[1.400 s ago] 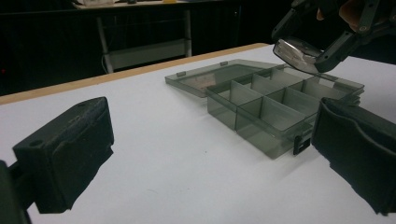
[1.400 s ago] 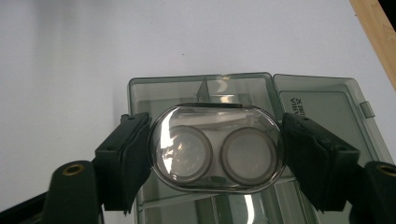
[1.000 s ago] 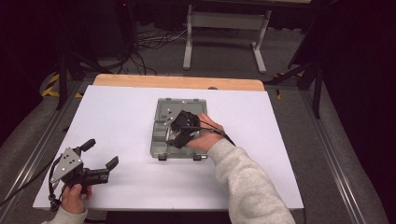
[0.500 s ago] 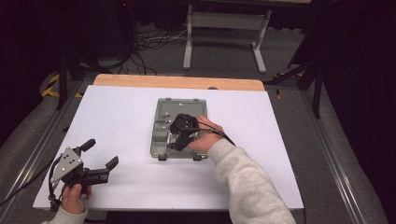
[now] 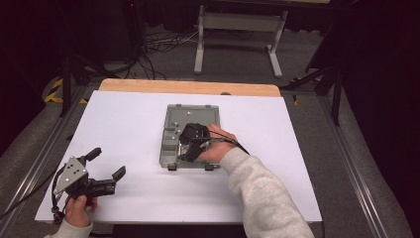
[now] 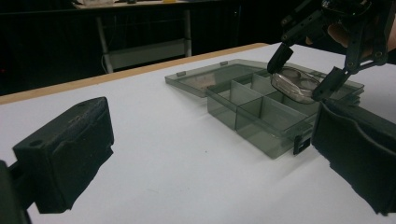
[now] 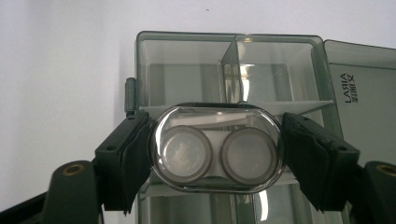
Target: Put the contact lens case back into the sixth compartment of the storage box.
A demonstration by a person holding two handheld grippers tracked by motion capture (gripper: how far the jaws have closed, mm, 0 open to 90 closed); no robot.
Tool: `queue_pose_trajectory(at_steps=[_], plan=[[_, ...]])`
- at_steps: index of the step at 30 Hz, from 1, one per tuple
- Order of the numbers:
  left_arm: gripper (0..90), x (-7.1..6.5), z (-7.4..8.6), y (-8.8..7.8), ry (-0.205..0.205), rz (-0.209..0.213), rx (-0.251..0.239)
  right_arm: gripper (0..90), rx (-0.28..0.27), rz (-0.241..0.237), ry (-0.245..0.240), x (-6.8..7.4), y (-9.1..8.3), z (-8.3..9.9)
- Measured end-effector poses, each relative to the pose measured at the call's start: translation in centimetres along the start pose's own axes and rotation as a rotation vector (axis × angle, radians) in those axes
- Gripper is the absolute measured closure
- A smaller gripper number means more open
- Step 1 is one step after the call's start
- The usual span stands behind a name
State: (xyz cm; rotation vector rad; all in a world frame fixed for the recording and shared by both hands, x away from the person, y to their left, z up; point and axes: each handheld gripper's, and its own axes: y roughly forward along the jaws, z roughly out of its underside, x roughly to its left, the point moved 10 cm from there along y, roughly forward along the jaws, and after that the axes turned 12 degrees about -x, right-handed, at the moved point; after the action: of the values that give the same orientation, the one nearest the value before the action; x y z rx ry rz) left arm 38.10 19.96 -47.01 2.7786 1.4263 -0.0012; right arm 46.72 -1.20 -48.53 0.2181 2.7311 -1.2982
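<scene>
The right gripper (image 7: 217,154) is clamping a clear, oval plastic case (image 7: 217,148) by its two rounded ends, and two round cups are showing side by side through its glossy shell. It is holding the case just above the divided compartments of an open smoky-grey organizer box (image 5: 190,134) lying on the white table (image 5: 124,124). Well apart at the table's near left corner, the left gripper (image 5: 105,167) is resting with its jaws spread wide and gripping nothing.
</scene>
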Motion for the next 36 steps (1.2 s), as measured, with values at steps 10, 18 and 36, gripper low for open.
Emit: queue_pose_trajectory(at_steps=[10,18,36], plan=[[0.0,0.00,0.00,0.00,-0.001,0.000,0.000,26.7,0.025,-0.013,-0.001,0.26,0.21,0.18],[0.0,0.00,-0.01,0.00,-0.001,0.000,-0.001,26.7,0.032,-0.018,-0.008,0.34,0.54,0.31],[0.0,0.01,-0.01,-0.02,0.002,0.001,0.001,21.0,0.012,-0.019,0.001,0.08,0.38,0.18]])
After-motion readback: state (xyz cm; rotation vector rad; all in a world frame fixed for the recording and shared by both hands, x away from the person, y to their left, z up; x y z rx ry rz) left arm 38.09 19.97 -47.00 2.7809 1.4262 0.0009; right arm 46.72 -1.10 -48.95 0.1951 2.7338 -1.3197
